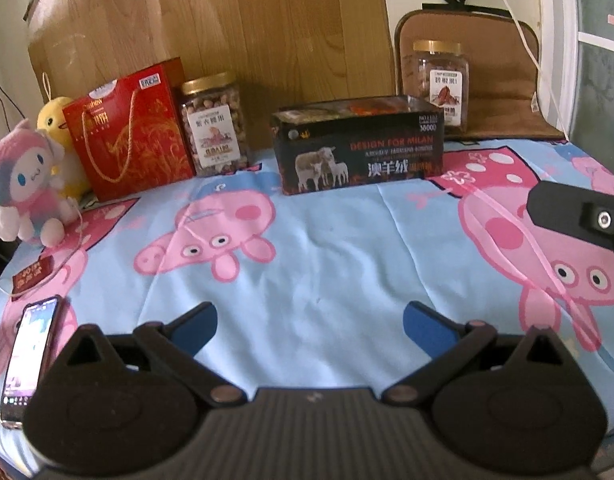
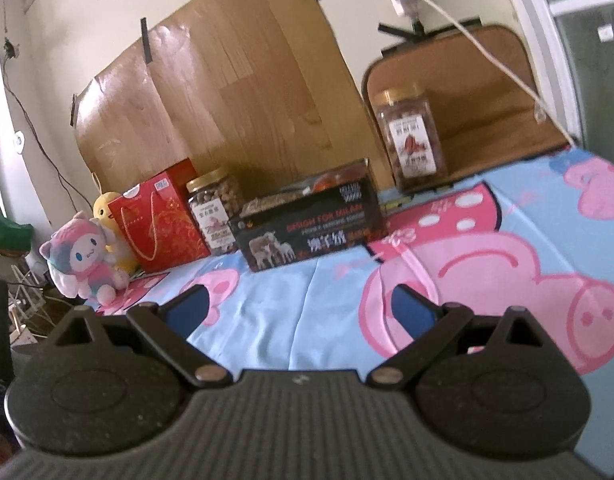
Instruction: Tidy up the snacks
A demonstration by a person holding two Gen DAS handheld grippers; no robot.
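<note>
Two jars wait to be sorted: one jar of nuts stands at the far edge of the bed, between a red bag and an open black box, and a second jar stands apart on a brown pad beyond the far right corner. The box sits mid-way along the far edge, and something orange and a few packets show inside it, though I cannot tell what they are. My guess is that the box is where the snacks belong, so a few seem stowed and both jars are left.

Neither gripper holds anything. The left gripper hovers over the near edge with its jaws spread wide; the right gripper hovers likewise, jaws spread, tilted and facing the box.

Around them, a pink plush and a yellow plush sit at the far left corner beside the bag. A phone lies at the near left edge, with a small red packet just beyond it. A white cable hangs down by the second jar and could snag a reach there. The sheet between grippers and box lies bare, so the way to the box is open.
</note>
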